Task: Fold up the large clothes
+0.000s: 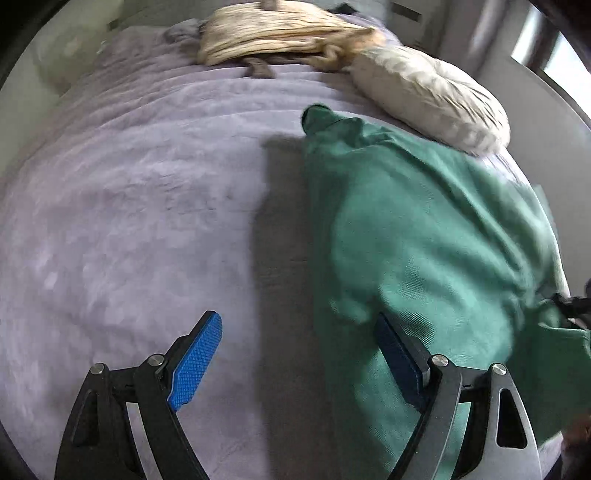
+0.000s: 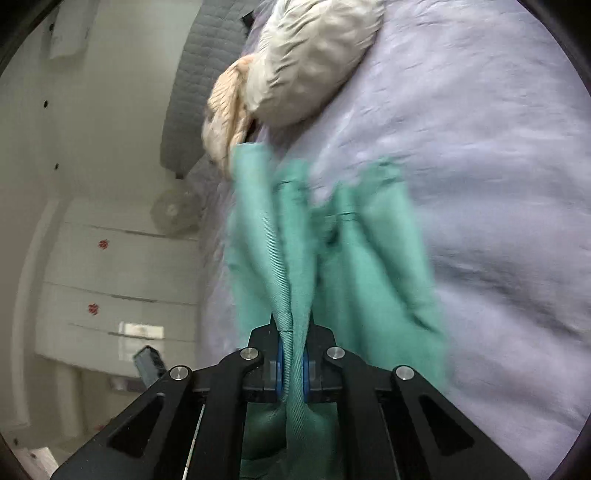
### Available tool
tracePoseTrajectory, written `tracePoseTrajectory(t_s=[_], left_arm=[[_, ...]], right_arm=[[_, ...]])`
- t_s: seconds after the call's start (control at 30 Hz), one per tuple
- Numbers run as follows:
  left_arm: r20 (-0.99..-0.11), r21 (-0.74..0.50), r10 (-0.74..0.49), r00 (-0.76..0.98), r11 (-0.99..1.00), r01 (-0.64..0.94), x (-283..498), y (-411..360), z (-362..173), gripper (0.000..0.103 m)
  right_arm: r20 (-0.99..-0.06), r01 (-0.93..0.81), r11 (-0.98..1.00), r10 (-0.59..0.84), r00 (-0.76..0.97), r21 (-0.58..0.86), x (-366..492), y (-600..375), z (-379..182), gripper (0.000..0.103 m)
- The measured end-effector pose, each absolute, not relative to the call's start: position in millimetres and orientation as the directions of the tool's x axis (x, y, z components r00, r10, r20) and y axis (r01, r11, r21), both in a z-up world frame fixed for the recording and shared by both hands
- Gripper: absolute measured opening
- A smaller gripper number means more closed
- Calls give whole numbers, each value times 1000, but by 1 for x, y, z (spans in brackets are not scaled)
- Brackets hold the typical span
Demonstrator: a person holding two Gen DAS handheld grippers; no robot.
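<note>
A large green garment point(image 1: 417, 221) lies rumpled on the right side of a bed covered in a lilac blanket point(image 1: 129, 206). My left gripper point(image 1: 299, 332) is open and empty, its blue pads point(image 1: 197, 362) spread wide just above the bed; its right finger is at the garment's left edge. In the right wrist view my right gripper point(image 2: 292, 354) is shut on a bunched fold of the green garment point(image 2: 332, 266), which hangs stretched from the jaws toward the bed.
A cream pillow point(image 1: 432, 98) lies past the garment at the bed's right edge. A beige striped bundle point(image 1: 273, 33) lies at the head of the bed. White drawers point(image 2: 110, 288) and a grey quilted headboard point(image 2: 199, 74) stand beside the bed.
</note>
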State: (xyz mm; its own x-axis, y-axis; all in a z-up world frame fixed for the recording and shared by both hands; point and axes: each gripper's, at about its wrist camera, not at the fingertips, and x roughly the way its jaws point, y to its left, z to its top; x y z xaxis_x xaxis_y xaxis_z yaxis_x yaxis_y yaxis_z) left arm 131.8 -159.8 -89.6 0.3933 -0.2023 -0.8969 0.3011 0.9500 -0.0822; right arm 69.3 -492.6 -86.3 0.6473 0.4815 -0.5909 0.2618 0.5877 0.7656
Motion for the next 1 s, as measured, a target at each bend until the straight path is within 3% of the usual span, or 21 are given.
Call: tracePoseTrajectory(t_s=[0.1,0.23,0.33,0.4,0.5,0.57,0.63,0.67,0.7,0.83,0.9,1.0], left_arm=[[-892,-6,-153,425,945,328,129,-173,-97,100],[-906,-20,-158,392,943,333,127,-167,-87,100],[-904,-29,-177,388,933,360,117,-161,-71,100],[-900,-43,-206,384,919,391,107,-162,-62,100],[-901,-66,-246,357,892,448,84,-172,-56,100],[-908,-55,-243,341,877,478,74,-179,-61,100],[-925,-21,-206,321,868,497,60,-182,-75,100],[-931,-12,-194,310,864,503,55,-181,-82,100],[-933,-6,-189,307,860,511,48,-178,-89,100],[-933,-54,-226,282,858,510,32,-158,-108,103],[-934,-68,-230,272,865,497,31,-154,-112,103],[-937,-69,-224,269,872,484,30,-155,-111,103]], right_arm=[[-659,379,561,465,591,736,70,-512,-125,9],[-639,410,509,445,627,757,55,-514,-120,18],[-668,363,612,394,631,703,42,-504,-85,34],[-648,300,650,394,652,698,34,-492,-58,57],[-635,196,698,449,629,689,28,-465,-31,58],[-688,157,760,454,566,631,24,-443,-29,58],[-791,177,848,364,491,500,27,-426,-40,44],[-808,190,856,347,476,480,22,-425,-46,12],[-823,226,852,335,458,473,16,-427,-57,3],[-817,426,719,354,455,549,-21,-467,-116,3],[-780,455,647,397,484,612,-32,-474,-131,2],[-793,444,677,372,482,587,-35,-470,-123,2]])
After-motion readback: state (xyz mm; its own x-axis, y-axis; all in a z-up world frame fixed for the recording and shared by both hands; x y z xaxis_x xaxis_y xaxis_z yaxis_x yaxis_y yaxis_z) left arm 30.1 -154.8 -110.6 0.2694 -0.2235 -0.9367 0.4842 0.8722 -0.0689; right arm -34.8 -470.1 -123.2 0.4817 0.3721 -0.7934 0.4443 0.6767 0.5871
